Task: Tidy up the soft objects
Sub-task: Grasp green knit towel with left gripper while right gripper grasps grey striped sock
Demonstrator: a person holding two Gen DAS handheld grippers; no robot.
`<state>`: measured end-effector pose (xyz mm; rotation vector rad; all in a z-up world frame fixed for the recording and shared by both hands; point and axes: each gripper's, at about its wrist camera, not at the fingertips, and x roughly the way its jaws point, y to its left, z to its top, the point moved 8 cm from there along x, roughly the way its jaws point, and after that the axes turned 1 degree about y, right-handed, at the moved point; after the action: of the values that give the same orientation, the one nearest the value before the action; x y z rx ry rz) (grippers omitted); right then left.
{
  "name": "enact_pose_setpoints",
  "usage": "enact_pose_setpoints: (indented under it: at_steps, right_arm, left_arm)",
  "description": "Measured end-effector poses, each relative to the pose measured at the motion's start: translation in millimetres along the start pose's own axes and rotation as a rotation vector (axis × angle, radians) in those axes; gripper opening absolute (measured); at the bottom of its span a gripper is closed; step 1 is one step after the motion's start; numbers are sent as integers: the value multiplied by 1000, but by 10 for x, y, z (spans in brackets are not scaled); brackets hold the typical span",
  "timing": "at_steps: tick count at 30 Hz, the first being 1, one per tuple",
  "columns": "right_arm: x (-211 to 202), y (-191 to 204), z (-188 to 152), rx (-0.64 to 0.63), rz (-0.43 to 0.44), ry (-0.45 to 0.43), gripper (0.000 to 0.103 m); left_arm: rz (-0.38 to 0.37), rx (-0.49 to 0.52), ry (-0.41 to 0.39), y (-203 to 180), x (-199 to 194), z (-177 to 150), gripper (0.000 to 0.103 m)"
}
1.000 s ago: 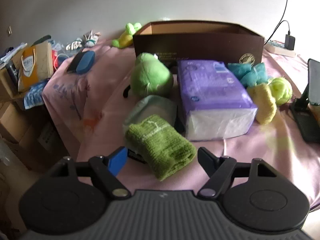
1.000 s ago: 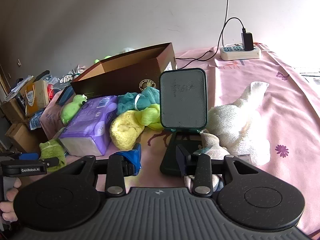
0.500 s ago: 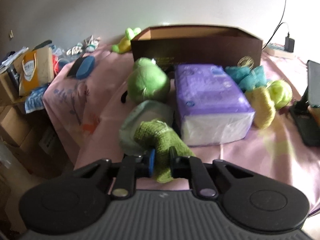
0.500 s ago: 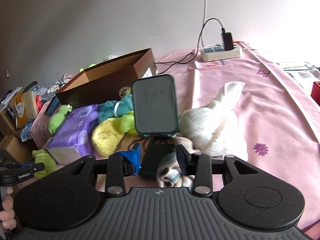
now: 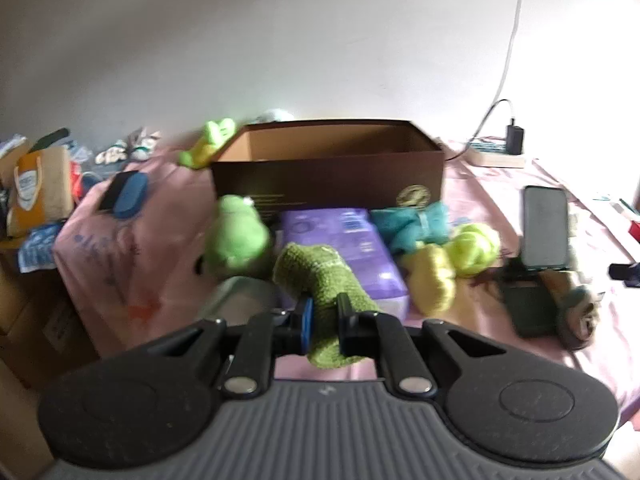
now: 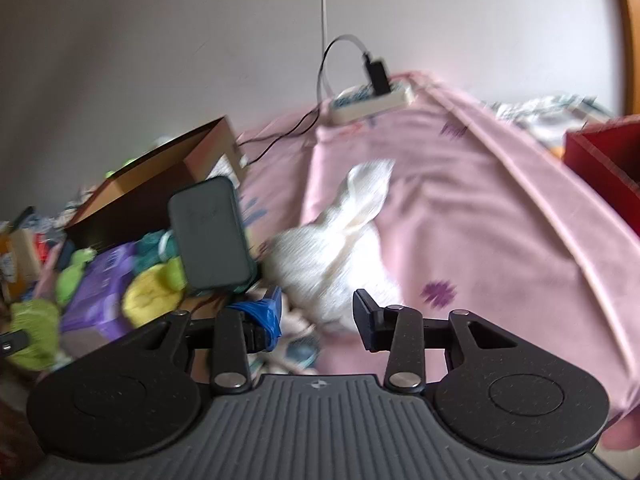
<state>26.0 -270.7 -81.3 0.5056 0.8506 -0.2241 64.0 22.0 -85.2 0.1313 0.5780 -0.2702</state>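
Note:
My left gripper [image 5: 323,318] is shut on a green knitted cloth [image 5: 320,276] and holds it lifted above the pink bedspread, in front of an open brown cardboard box [image 5: 328,172]. The cloth also shows at the left edge of the right wrist view [image 6: 34,330]. My right gripper [image 6: 318,312] is open and empty, just in front of a white fluffy towel [image 6: 340,248]. Below it lies a small rolled sock [image 6: 298,350]. A green plush frog [image 5: 236,236], a purple tissue pack [image 5: 344,240], teal [image 5: 416,222] and yellow [image 5: 434,276] soft items lie before the box.
A phone on a dark stand [image 5: 546,232] stands right of the soft items, also in the right wrist view [image 6: 212,234]. A power strip with charger [image 6: 372,98] lies at the back. A red box [image 6: 608,160] is at the far right. Clutter and a bag [image 5: 38,184] sit beyond the bed's left edge.
My left gripper closed on the green knitted cloth and lifted it off the bed. My right gripper swung right toward the white towel and opened wider.

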Motion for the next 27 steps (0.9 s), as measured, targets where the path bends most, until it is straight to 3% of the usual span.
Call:
enact_pose_setpoints:
  at_steps: [12, 19, 21, 25, 27]
  right_arm:
    - [249, 141, -140, 44, 80, 41, 28]
    - [442, 124, -215, 174, 176, 121, 47]
    - [457, 135, -244, 220, 213, 145, 47]
    - [360, 153, -274, 231, 264, 137, 32]
    - [281, 156, -260, 212, 266, 128, 30]
  left_arm:
    - [-99, 57, 32, -431, 54, -114, 9]
    - [-130, 64, 38, -528, 63, -133, 9]
    - [-133, 64, 40, -548, 74, -132, 9]
    - [-143, 65, 40, -572, 71, -118, 9]
    - [-148, 69, 35, -588, 65, -96, 9]
